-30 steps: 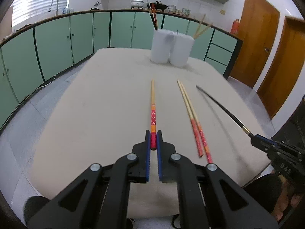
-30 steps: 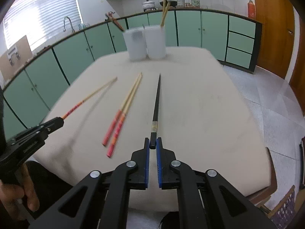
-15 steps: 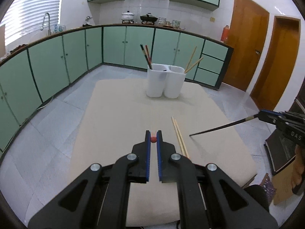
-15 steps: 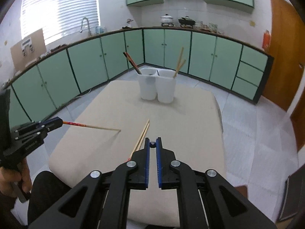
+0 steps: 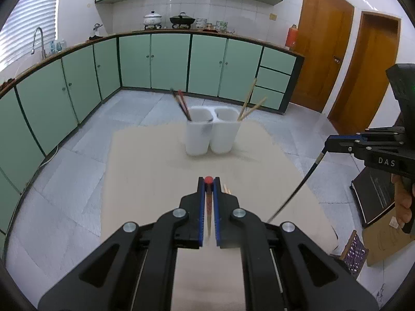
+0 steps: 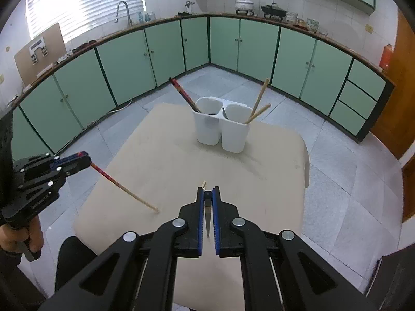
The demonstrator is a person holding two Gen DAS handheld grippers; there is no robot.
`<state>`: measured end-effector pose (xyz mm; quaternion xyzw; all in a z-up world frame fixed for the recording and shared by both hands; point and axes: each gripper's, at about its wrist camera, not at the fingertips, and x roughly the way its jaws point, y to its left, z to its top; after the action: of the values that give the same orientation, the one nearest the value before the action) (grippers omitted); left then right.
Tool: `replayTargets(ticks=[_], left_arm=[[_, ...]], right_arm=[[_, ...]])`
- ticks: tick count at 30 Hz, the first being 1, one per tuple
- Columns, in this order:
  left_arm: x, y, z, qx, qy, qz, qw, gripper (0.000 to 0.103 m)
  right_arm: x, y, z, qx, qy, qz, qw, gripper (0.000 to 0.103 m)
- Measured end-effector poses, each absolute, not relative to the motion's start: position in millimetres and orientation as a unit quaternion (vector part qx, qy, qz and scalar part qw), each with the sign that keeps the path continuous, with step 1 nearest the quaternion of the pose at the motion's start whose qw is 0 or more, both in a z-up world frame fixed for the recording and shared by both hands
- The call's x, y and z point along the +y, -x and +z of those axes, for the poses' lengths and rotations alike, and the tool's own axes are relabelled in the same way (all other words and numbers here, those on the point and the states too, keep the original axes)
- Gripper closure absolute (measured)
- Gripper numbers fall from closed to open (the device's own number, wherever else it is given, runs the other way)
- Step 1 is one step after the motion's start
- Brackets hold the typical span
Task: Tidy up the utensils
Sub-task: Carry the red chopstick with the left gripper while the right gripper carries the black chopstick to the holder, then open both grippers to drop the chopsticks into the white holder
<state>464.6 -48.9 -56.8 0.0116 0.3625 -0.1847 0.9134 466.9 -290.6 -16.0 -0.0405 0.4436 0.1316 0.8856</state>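
Chopsticks pinched, red-patterned one (image 6: 122, 185) in left jaws, black one (image 5: 298, 189) in right: carry forward, tips down, over matching white holder (image 6: 221, 128) cups before letting go.

The table (image 6: 272, 160) is plain beige. On it stands a white twin holder (image 6: 220, 127), one cup with dark red-and-black chopsticks (image 6: 182, 94), the other with pale wooden ones (image 6: 259, 103). The left gripper (image 5: 208, 181) is black with blue pads and holds a chopstick (image 6: 122, 185) that is red and patterned at the thick end, bare wood toward the tip. The right gripper (image 6: 207, 190), same black and blue, holds a black chopstick (image 5: 298, 189). Cabinets (image 6: 129, 59) are mint green with dark frames, doors (image 5: 324, 59) orange-brown, floor tiles (image 6: 350, 181) grey.
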Motion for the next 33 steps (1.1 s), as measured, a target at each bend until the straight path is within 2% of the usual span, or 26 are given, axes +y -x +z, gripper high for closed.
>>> replayTargets(ticks=[9, 15, 21, 26, 33], left_arm=[[-71, -519, -16, 0.360, -0.029, -0.197, 0.912, 0.098], [-88, -567, 40, 0.311, -0.022, -0.185, 0.932, 0.098], [-105, -619, 71, 0.271, -0.007, -0.163, 0.949, 0.098], [-119, -660, 51, 0.274, -0.003, -0.147, 0.950, 0.098], [-122, -699, -29, 0.329, 0.003, -0.140, 0.934, 0.098]], right_arm=[[-293, -513, 26, 0.452, 0.025, 0.128, 0.882, 0.097], [-296, -560, 81, 0.413, 0.011, 0.106, 0.905, 0.097], [-301, -613, 119, 0.366, -0.009, 0.080, 0.927, 0.097], [-308, -657, 95, 0.365, -0.023, 0.063, 0.928, 0.097], [-314, -690, 17, 0.409, -0.018, 0.055, 0.911, 0.097]])
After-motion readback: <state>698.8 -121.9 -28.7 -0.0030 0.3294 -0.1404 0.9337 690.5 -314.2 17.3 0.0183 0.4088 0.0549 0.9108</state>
